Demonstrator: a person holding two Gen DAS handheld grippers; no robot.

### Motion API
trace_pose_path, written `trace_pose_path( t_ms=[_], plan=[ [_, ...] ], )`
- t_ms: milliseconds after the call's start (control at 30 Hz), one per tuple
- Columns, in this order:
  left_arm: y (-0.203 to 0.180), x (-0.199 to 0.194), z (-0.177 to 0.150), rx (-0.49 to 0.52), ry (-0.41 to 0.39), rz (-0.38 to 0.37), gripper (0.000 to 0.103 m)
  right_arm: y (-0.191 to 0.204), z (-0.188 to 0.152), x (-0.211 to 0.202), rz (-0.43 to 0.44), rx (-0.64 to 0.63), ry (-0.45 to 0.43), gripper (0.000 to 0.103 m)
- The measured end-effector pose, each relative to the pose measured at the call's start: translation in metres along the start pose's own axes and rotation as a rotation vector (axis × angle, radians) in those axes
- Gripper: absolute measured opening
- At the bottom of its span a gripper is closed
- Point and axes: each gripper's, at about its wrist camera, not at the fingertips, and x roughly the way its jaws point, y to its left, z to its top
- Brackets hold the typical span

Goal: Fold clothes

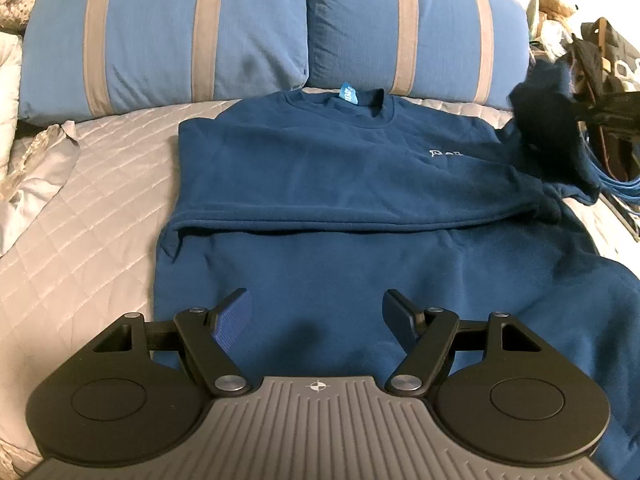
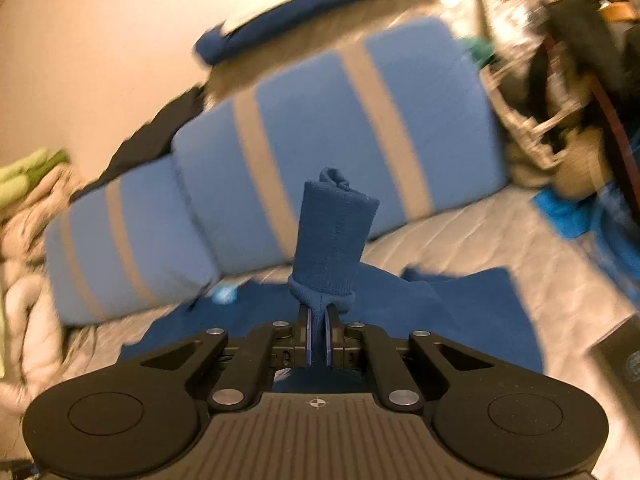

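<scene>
Step in hand looks like the sleeve fold: navy sweatshirt (image 1: 320, 184) lies face up on the quilted bed (image 1: 100, 184), collar at 12 o'clock toward the two striped pillows (image 1: 168, 36), one sleeve already laid across the chest as a band. Right gripper (image 2: 319, 336) has its fingers clenched on the other sleeve's cuff (image 2: 332, 232), the ribbed end sticking up past the fingertips; in the left wrist view that cuff is airborne at 2 o'clock, blurred. Left gripper (image 1: 316, 316) hangs over the hem at 6 o'clock, fingers released, nothing between them, not touching fabric as far as I can tell. Next move, my read: carry the cuff across the chest toward 9 o'clock, lay it flat over the first sleeve, let go. Left could pin the body so it doesn't drag.
</scene>
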Motion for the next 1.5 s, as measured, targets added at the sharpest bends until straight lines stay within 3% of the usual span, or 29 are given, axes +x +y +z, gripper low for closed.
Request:
trace_pose_path(
  t_ms=[200, 333, 400, 467, 600, 700, 833, 933, 1100, 1233, 1333, 1433, 1500],
  plan=[
    [0.001, 0.0, -0.001, -0.015, -0.001, -0.001, 0.072, 0.054, -0.024, 0.025, 0.034, -0.115, 0.023, 0.008],
    [0.002, -0.001, -0.002, -0.022, 0.0, -0.002, 0.072, 0.096, -0.05, 0.028, 0.081, -0.316, 0.076, 0.015],
    [0.003, -0.001, -0.002, -0.031, 0.003, -0.003, 0.072, 0.112, -0.067, 0.028, 0.105, -0.432, 0.127, 0.028],
    [0.005, 0.0, -0.001, -0.043, 0.017, -0.01, 0.072, 0.122, -0.084, 0.024, 0.113, -0.526, 0.158, 0.064],
    [0.007, 0.003, 0.011, -0.067, 0.07, -0.058, 0.072, 0.124, -0.103, 0.012, 0.116, -0.58, 0.206, 0.073],
    [-0.001, -0.003, 0.035, -0.089, 0.044, -0.138, 0.072, 0.12, -0.108, -0.003, 0.116, -0.57, 0.214, 0.088],
    [-0.007, 0.01, 0.074, -0.239, 0.027, -0.329, 0.072, 0.117, -0.11, -0.014, 0.116, -0.53, 0.225, 0.092],
    [-0.015, 0.046, 0.097, -0.349, 0.08, -0.478, 0.072, 0.12, -0.115, -0.017, 0.118, -0.51, 0.226, 0.095],
    [-0.021, 0.127, 0.1, -0.637, 0.209, -0.621, 0.071, 0.126, -0.127, -0.016, 0.119, -0.506, 0.219, 0.096],
    [-0.019, 0.171, 0.088, -0.805, 0.244, -0.624, 0.069, 0.129, -0.129, -0.017, 0.112, -0.52, 0.203, 0.097],
    [-0.017, 0.191, 0.081, -0.87, 0.276, -0.594, 0.057, 0.127, -0.13, -0.015, 0.116, -0.52, 0.213, 0.097],
    [-0.015, 0.203, 0.078, -0.919, 0.287, -0.565, 0.036, 0.128, -0.131, -0.013, 0.114, -0.518, 0.22, 0.097],
    [-0.012, 0.209, 0.076, -0.968, 0.289, -0.562, 0.031, 0.128, -0.132, -0.013, 0.116, -0.522, 0.225, 0.097]
  ],
)
